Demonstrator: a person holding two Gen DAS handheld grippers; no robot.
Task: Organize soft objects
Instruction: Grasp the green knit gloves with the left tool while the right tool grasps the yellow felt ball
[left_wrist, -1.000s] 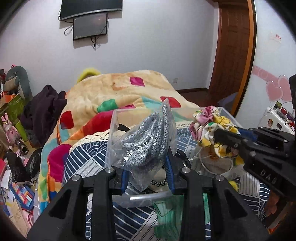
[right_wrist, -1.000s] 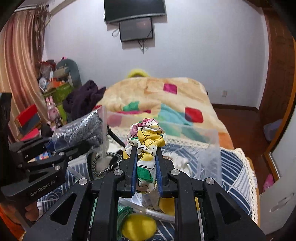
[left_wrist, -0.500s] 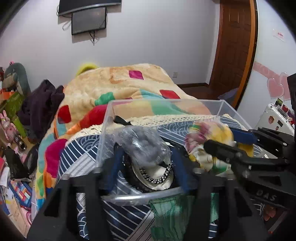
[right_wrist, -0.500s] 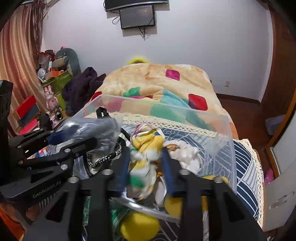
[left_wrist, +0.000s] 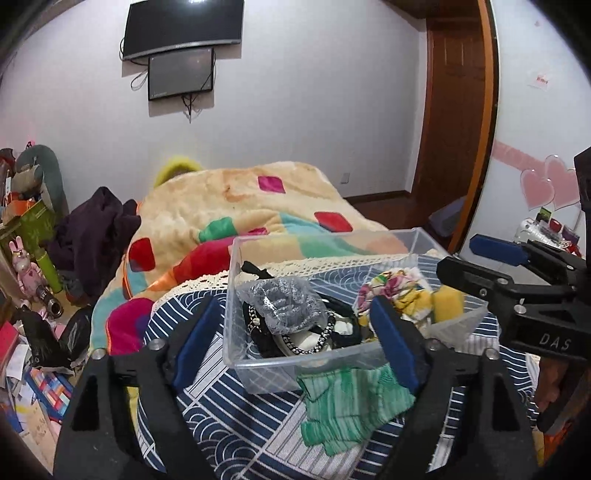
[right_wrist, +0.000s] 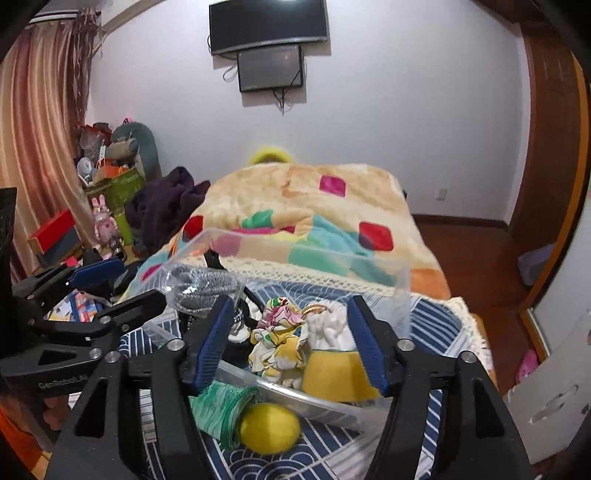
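Two grippers over a clear bin (left_wrist: 236, 295): left gripper (left_wrist: 295, 339) fingers spread, empty, above the bagged grey knit (left_wrist: 284, 308); right gripper (right_wrist: 291, 341) fingers spread, empty, above the floral cloth (right_wrist: 277, 339), both items inside

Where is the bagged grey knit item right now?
The bagged grey knit item lies in the left half of the clear plastic bin, on top of a black-and-white chain piece, with the floral cloth to its right.
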